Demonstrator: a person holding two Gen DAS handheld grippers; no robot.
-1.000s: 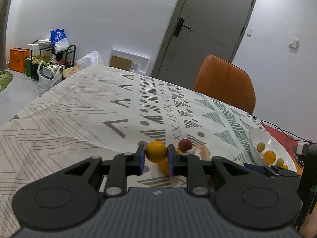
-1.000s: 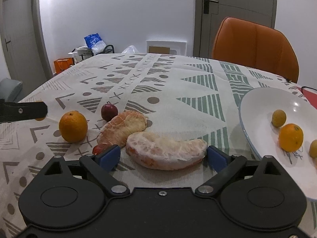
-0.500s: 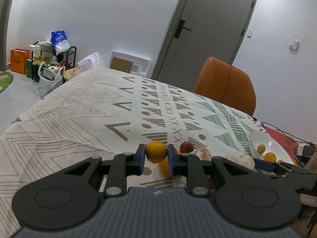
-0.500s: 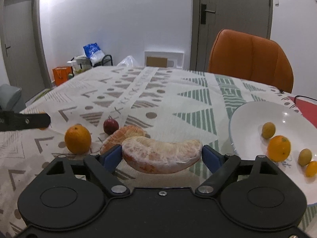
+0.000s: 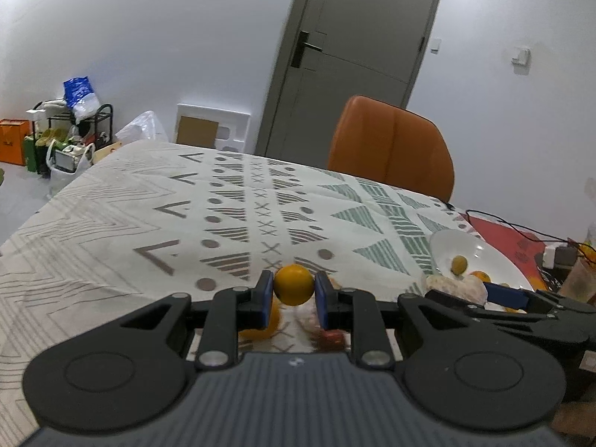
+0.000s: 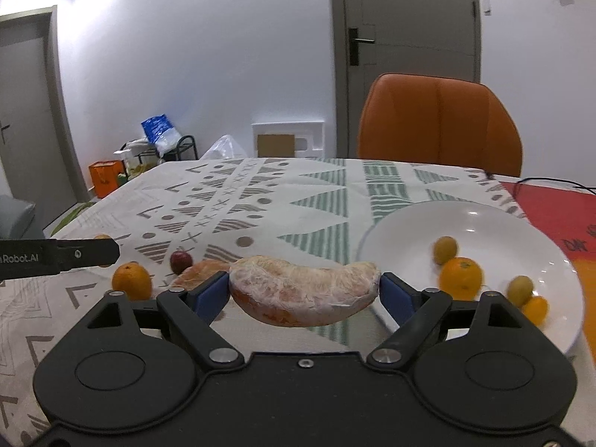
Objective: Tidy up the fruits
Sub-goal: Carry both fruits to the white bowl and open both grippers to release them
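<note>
Left tongs (image 5: 294,290): my blue pads are closed on a small yellow-orange fruit (image 5: 294,284); it sits between them, lifted above the cloth.
Right tongs (image 6: 304,290): my jaws stand wide and press on both ends of a peeled pomelo segment (image 6: 303,294); I hold it lengthwise, off the table.
Under my left tongs: an orange (image 5: 260,326) and a small dark red fruit (image 5: 331,337) lie on the cloth, partly hidden by the fingers.
Left of the held segment: a second pomelo segment (image 6: 199,273) lies on the cloth, the dark red fruit (image 6: 181,260) just behind it, the orange (image 6: 132,280) a little further left.
White plate (image 6: 406,231): it stands on the cloth to the right of my right tongs; it contains one orange (image 6: 460,278), two greenish small fruits (image 6: 445,249) and one small yellow fruit (image 6: 535,308).
Table: covered with a patterned tablecloth (image 5: 111,231), white with grey and green shapes.
Far side: an orange chair (image 6: 439,126) stands at the table edge, a grey door (image 5: 354,56) behind it.
Left tongs seen from the right camera: its black finger (image 6: 59,253) enters from the left edge.
</note>
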